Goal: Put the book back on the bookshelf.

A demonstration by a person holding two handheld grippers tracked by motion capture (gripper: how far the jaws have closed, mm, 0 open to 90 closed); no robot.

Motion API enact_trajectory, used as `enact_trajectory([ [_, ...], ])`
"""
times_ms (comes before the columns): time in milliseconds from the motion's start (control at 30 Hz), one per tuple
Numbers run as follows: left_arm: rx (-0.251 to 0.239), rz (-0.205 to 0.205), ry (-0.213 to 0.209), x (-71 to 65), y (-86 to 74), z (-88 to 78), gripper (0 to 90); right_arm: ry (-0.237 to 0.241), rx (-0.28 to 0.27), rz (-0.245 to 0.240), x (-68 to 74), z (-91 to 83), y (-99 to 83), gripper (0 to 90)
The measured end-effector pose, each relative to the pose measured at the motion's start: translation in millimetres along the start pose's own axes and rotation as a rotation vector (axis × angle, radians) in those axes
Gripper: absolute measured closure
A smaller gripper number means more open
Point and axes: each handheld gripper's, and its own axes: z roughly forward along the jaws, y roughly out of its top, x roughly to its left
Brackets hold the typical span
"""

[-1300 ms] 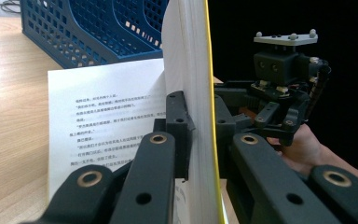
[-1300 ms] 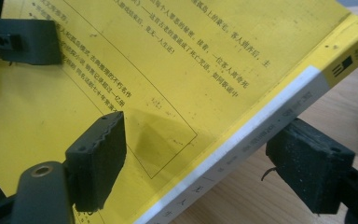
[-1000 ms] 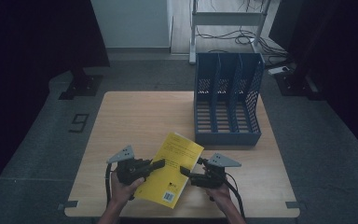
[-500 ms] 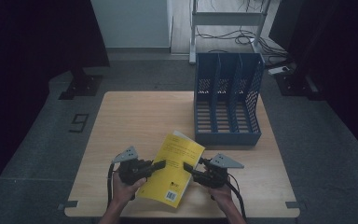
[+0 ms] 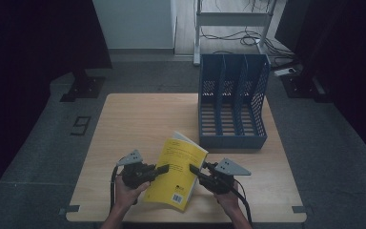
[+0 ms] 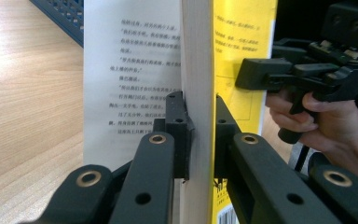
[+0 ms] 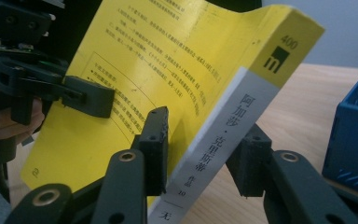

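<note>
Since a second ago the yellow book (image 5: 177, 172) has been tipped up off the table, its far end now raised and the cover sloping toward the person. The right gripper (image 5: 194, 170) has just been closing its jaws around the book's spine edge; in the right gripper view the spine sits between the two pads (image 7: 154, 140), with a little gap visible on each side. The left gripper (image 5: 164, 169) is clamped tight on the book's open page edge, one pad against a printed white page, the other on the yellow cover.

The blue file rack (image 5: 232, 102) stands upright at the far right of the table, its three slots open toward the person, with nothing visible in them. It is just beyond the book's raised end, not touching it.

The wooden table (image 5: 138, 124) is bare to the left and far left, leaving open room there. The book hangs over the near middle, close to the front edge.

Grey floor surrounds the table; a metal stand (image 5: 228, 19) and loose cables lie behind, under dim light.
</note>
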Motion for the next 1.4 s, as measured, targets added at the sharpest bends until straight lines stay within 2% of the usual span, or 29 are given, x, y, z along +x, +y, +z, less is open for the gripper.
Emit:
enact_trajectory([
  [33,0.001,-0.001,-0.001,0.5,-0.2,0.2,82.5,0.0,0.0,0.0,0.0,0.0,0.0,62.5],
  [67,0.003,-0.003,-0.002,1.3,-0.5,0.7,82.3,-0.009,0.0,-0.023,2.5,-1.1,2.1,63.1],
  [267,0.002,-0.007,-0.003,2.1,-1.0,1.6,82.1,-0.012,0.007,-0.041,4.1,-2.1,3.7,63.8],
  [600,-0.033,-0.003,0.001,-1.2,-3.5,6.1,81.6,-0.04,0.005,-0.08,9.7,-9.2,13.7,67.1],
  [767,-0.042,0.004,-0.006,-1.0,-3.3,7.1,81.1,-0.06,0.004,-0.152,17.6,-12.8,20.1,68.1],
  [867,-0.044,0.012,-0.009,-1.7,-2.8,8.7,80.7,-0.07,0.002,-0.178,21.0,-15.3,23.4,68.9],
  [1133,-0.034,0.028,0.006,-3.5,-3.9,12.8,79.9,-0.075,-0.005,-0.182,22.5,-17.4,25.2,70.5],
  [1267,-0.024,0.028,0.012,-2.5,-5.2,15.0,80.1,-0.045,-0.028,-0.133,18.7,-15.9,21.7,72.5],
  [1400,-0.021,0.029,0.01,-1.9,-5.6,15.5,80.1,-0.03,-0.027,-0.123,17.7,-15.5,21.8,72.7],
])
